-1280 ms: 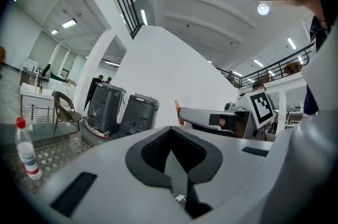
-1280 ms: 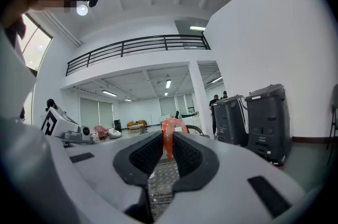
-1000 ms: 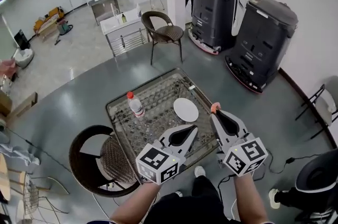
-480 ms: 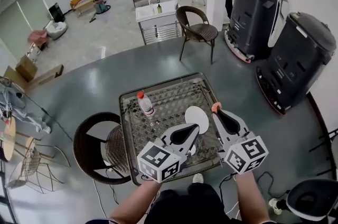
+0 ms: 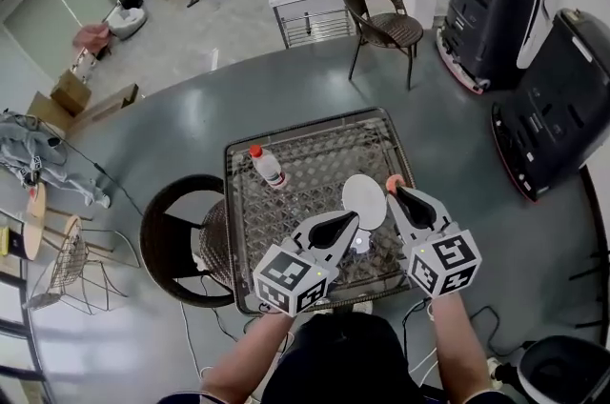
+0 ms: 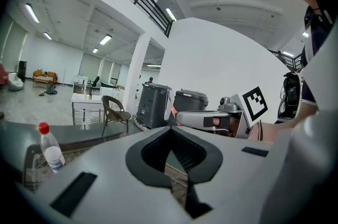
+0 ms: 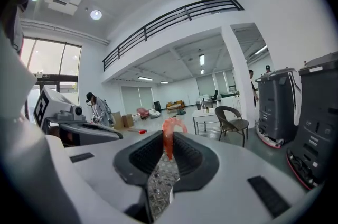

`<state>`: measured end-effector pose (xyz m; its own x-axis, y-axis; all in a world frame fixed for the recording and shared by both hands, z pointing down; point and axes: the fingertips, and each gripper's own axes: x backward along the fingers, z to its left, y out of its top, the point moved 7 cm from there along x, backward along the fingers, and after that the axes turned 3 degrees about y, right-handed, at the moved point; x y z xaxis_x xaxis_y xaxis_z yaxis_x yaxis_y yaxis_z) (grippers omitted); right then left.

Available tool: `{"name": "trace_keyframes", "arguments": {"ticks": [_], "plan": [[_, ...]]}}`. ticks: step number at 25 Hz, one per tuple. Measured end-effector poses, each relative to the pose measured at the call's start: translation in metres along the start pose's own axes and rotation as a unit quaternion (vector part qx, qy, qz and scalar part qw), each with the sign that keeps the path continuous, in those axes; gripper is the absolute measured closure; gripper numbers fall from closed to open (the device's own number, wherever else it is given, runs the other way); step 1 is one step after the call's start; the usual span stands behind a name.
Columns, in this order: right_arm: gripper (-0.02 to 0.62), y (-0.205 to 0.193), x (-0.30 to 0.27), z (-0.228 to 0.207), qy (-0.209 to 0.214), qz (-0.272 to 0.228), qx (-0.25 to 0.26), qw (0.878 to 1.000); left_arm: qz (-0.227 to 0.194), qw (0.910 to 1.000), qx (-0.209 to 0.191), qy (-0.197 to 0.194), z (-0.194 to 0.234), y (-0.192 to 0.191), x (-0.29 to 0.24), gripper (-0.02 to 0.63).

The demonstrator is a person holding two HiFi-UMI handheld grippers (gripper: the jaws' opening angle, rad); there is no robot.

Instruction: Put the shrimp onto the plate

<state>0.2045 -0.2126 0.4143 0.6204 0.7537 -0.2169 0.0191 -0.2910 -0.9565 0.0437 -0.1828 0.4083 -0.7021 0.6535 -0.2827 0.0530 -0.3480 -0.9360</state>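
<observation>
An orange-pink shrimp (image 7: 169, 136) hangs pinched between the tips of my right gripper (image 5: 394, 188), held just right of the white plate (image 5: 362, 199) on the mesh-top table (image 5: 286, 202). In the head view the shrimp (image 5: 393, 182) shows as a small orange curl at the jaw tips. My left gripper (image 5: 345, 223) is shut with nothing in it, its tips hovering at the plate's near edge. In the left gripper view the jaws meet at the tips (image 6: 170, 150).
A clear water bottle (image 5: 268, 166) with a red cap stands on the table's far left. A wicker chair (image 5: 181, 240) is at the table's left, another chair (image 5: 383, 26) beyond it. Two dark machines (image 5: 558, 97) stand at right.
The head camera's view has shifted, so the table sits more to the centre. Both grippers keep their places by the plate, the right still holding the shrimp.
</observation>
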Motion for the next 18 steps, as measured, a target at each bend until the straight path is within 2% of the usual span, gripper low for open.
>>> {"name": "trace_keyframes", "arguments": {"ticks": [4, 10, 18], "plan": [[0.537, -0.030, -0.017, -0.008, -0.013, 0.048, 0.017, 0.999, 0.025, 0.9997, 0.003, 0.007, 0.014, -0.022, -0.009, 0.598], [0.536, -0.089, -0.043, -0.012, -0.026, 0.133, 0.045, 0.990, 0.064, 0.9978, 0.017, 0.002, 0.033, -0.057, -0.018, 0.598], [0.535, -0.167, -0.077, -0.026, -0.017, 0.253, 0.085, 0.964, 0.104, 0.9944, 0.019, -0.001, 0.050, -0.092, -0.034, 0.598]]}}
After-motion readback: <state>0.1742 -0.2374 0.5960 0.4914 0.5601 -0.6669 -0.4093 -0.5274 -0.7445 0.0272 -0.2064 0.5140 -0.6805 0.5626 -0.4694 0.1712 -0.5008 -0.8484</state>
